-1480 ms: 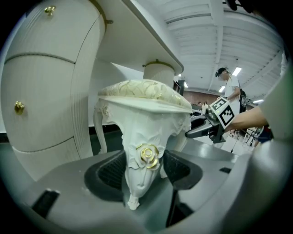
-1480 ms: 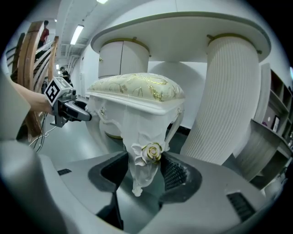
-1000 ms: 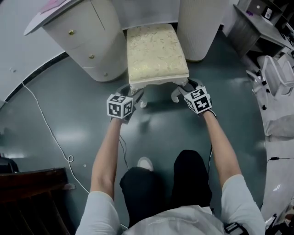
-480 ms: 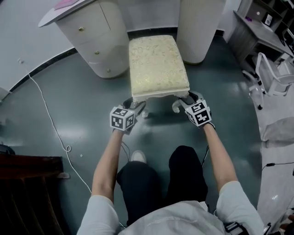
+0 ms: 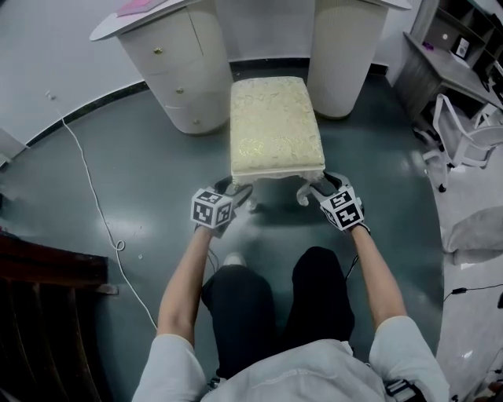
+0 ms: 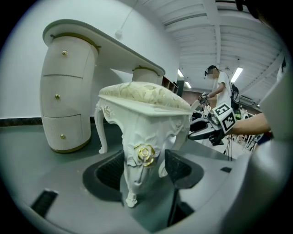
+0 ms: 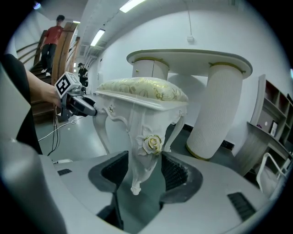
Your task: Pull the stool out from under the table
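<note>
Glossy dk grey floor (image 5: 134, 180): cream stool (image 5: 275, 129) top ctr, w/ table (image 5: 185, 78) pedestals either side behind it. White cable (image 5: 90, 196) snakes down left. Office chair (image 5: 464, 141) at right edge, dk wood steps (image 5: 47, 314) lower left.

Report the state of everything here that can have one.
stool: upright on the floor, mostly out from under the table.
drawers: shut.
left hand-held gripper: jaws opening, the stool's near-left leg between them.
right hand-held gripper: closed on the stool's near-right leg.
</note>
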